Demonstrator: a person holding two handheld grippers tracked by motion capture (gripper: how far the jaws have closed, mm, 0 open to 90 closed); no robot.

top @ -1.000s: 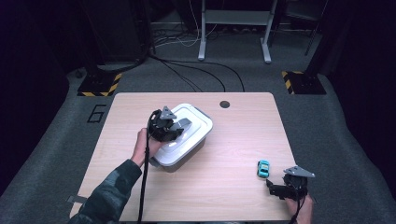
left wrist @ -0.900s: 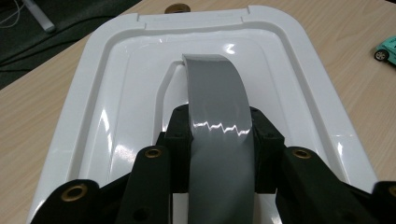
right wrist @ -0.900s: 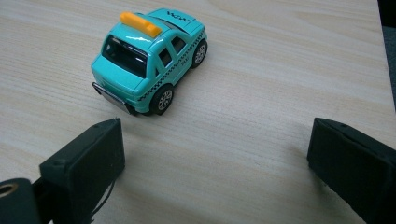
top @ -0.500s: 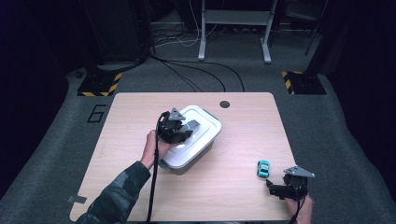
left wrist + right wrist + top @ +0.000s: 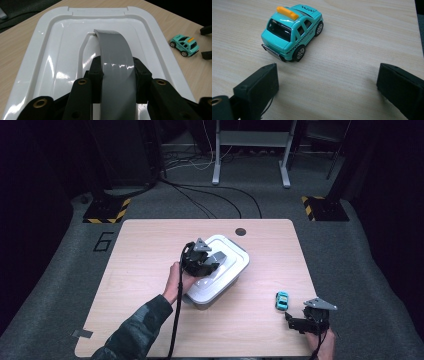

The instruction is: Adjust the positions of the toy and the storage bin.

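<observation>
A white plastic box (image 5: 227, 272) with a shiny white lid (image 5: 62, 50) stands near the middle of the wooden table (image 5: 140, 250). My left gripper (image 5: 204, 262) is over the lid, shut on the lid's grey handle (image 5: 116, 62), which runs up between its jaws. A teal toy taxi (image 5: 282, 300) with an orange roof sign stands on the table to the right of the box. My right gripper (image 5: 296, 322) rests just behind the taxi (image 5: 290, 32) at the table's front right, open, its two black fingers (image 5: 259, 85) spread wide with bare wood between them.
A dark round hole (image 5: 241, 231) sits in the tabletop near the far edge. Black cables (image 5: 210, 200) and metal stand legs (image 5: 250, 150) lie on the grey floor beyond the table. The table's right edge runs close to my right gripper.
My left gripper has moved to the right with the white box by its handle, closer to the taxi. The right gripper and the taxi have stayed put.
</observation>
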